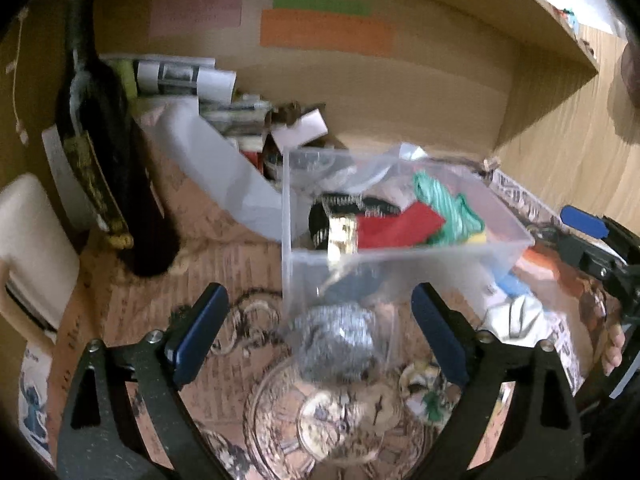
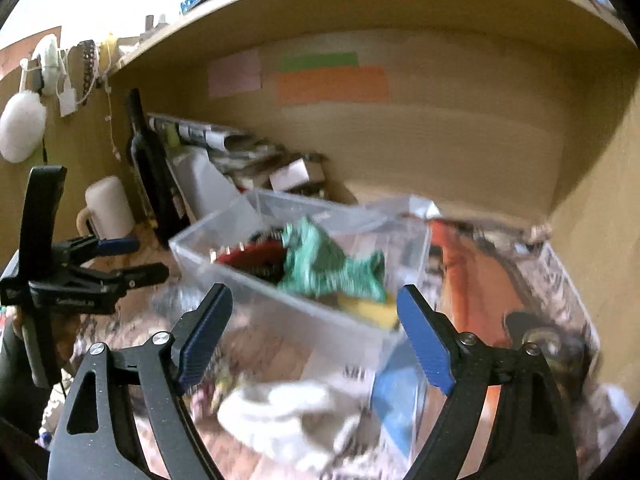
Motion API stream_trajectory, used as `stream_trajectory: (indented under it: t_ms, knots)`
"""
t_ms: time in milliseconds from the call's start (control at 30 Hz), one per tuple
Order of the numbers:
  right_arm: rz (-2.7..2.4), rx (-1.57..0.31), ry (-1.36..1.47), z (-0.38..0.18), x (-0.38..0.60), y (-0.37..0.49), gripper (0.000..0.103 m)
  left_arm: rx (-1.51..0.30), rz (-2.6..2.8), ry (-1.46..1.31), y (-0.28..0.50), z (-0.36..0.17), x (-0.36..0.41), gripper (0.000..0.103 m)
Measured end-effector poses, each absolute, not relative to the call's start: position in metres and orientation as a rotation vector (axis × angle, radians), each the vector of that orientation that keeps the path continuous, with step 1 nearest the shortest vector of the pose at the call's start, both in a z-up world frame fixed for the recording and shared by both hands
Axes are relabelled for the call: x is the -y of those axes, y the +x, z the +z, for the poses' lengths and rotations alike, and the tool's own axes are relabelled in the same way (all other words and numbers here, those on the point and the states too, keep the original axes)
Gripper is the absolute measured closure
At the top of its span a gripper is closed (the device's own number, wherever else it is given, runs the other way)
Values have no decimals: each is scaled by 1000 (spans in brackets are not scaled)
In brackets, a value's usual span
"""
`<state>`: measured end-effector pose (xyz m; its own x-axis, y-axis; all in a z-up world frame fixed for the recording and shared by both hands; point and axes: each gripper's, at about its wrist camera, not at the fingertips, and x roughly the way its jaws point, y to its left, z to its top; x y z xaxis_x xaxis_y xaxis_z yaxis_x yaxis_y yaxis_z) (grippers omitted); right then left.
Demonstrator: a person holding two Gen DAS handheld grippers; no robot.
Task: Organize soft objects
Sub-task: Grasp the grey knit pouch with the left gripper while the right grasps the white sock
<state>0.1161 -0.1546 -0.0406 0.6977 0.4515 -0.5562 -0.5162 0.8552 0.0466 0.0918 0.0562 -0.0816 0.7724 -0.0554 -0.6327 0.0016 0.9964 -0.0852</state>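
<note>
A clear plastic box (image 1: 404,258) stands on the patterned desk and holds a green cloth (image 1: 448,208), a red cloth (image 1: 396,226), a black striped item (image 1: 344,208) and a yellow piece (image 2: 370,310). A silver metallic scrubber in a clear bag (image 1: 340,346) lies in front of the box. My left gripper (image 1: 320,334) is open around that scrubber, just above it. My right gripper (image 2: 314,334) is open and empty, in front of the box (image 2: 300,280) and over a white cloth (image 2: 288,416). The left gripper also shows in the right wrist view (image 2: 132,258).
A dark wine bottle (image 1: 108,168), a white mug (image 1: 32,248), stacked papers (image 1: 180,76) and a white container (image 1: 216,168) stand at the back left. A blue item (image 2: 396,400) and an orange item (image 2: 468,280) lie beside the box. A wooden shelf (image 1: 520,12) hangs overhead.
</note>
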Motion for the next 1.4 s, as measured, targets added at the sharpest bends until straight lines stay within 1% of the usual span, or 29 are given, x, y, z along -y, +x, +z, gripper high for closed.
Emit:
stream_trajectory:
  t_ms: [267, 333, 367, 400, 500, 567, 633, 667, 700, 733, 800, 933, 1000, 1067, 1100, 1233, 1400]
  knots:
    - [540, -744, -50, -84, 163, 103, 20, -811, -29, -128, 100, -121, -57, 10]
    - [545, -775, -34, -93, 162, 102, 20, -827, -29, -125, 103, -126, -54, 17]
    - [545, -787, -33, -96, 163, 102, 20, -833, -31, -122, 104, -129, -53, 18]
    - [544, -802, -31, -101, 162, 103, 20, -836, -33, -121, 106, -131, -51, 20]
    - [549, -838, -10, -110, 164, 106, 20, -831, -22, -126, 113, -135, -49, 20]
    - [553, -850, 6, -115, 166, 106, 20, -835, -24, -127, 117, -138, -46, 24]
    - [561, -855, 12, -117, 167, 106, 21, -853, -48, -134, 121, -143, -44, 33]
    - [563, -855, 10, -118, 167, 105, 24, -862, -61, -131, 123, -145, -41, 36]
    - [568, -856, 7, -119, 166, 104, 31, -860, -62, -121, 123, -145, -40, 38]
    - [573, -854, 2, -120, 165, 103, 34, -852, -60, -106, 122, -145, -37, 40]
    - [585, -852, -1, -119, 164, 102, 47, -845, -59, -94, 122, -146, -35, 42]
    - [585, -841, -10, -119, 164, 99, 57, -831, -58, -107, 119, -146, -36, 47]
    - [587, -835, -7, -117, 165, 98, 67, -824, -55, -115, 112, -145, -38, 49]
    - [581, -826, -12, -114, 168, 98, 72, -814, -47, -114, 103, -143, -38, 52]
    - [572, -818, -14, -113, 169, 97, 74, -811, -47, -113, 102, -142, -40, 53]
    - [546, -776, -12, -100, 177, 97, 77, -785, -43, -116, 89, -133, -42, 59]
    - [517, -701, -22, -80, 184, 96, 77, -731, -39, -120, 73, -115, -43, 60]
